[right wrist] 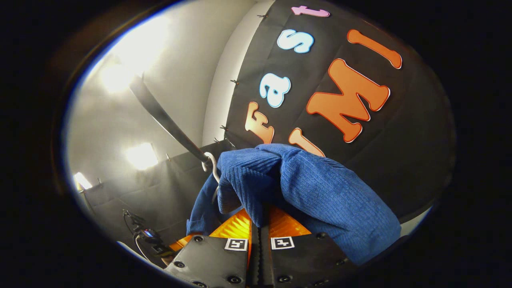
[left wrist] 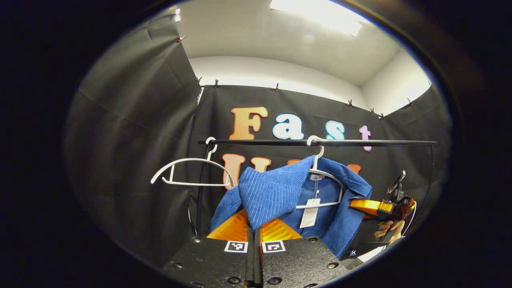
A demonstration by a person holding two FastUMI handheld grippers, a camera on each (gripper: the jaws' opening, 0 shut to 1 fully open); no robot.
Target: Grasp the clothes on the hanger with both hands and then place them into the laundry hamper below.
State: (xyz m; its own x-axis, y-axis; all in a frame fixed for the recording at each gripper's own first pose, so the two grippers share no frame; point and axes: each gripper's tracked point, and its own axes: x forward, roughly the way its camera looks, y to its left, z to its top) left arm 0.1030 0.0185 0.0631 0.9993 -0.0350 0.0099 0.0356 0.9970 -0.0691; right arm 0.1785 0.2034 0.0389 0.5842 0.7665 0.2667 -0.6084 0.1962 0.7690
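Note:
A blue ribbed garment (left wrist: 276,192) hangs from a white hanger (left wrist: 326,176) on a black rail (left wrist: 320,142). In the left gripper view, my left gripper (left wrist: 254,230) is shut on a fold of its left shoulder, pulled off the hanger. Farther right in that view the right gripper (left wrist: 360,206), held by a hand (left wrist: 388,230), meets the garment's other shoulder. In the right gripper view, my right gripper (right wrist: 260,224) is shut on the blue garment (right wrist: 320,192), which drapes over its fingers. The hanger's hook (right wrist: 212,164) sits on the rail (right wrist: 168,120). A paper tag (left wrist: 310,214) dangles inside the garment.
An empty white hanger (left wrist: 188,172) hangs at the rail's left end, beside a black upright post (left wrist: 200,200). The black cloth wall (left wrist: 132,152) closes in behind and on both sides. The left gripper with its cable (right wrist: 148,240) shows low in the right gripper view.

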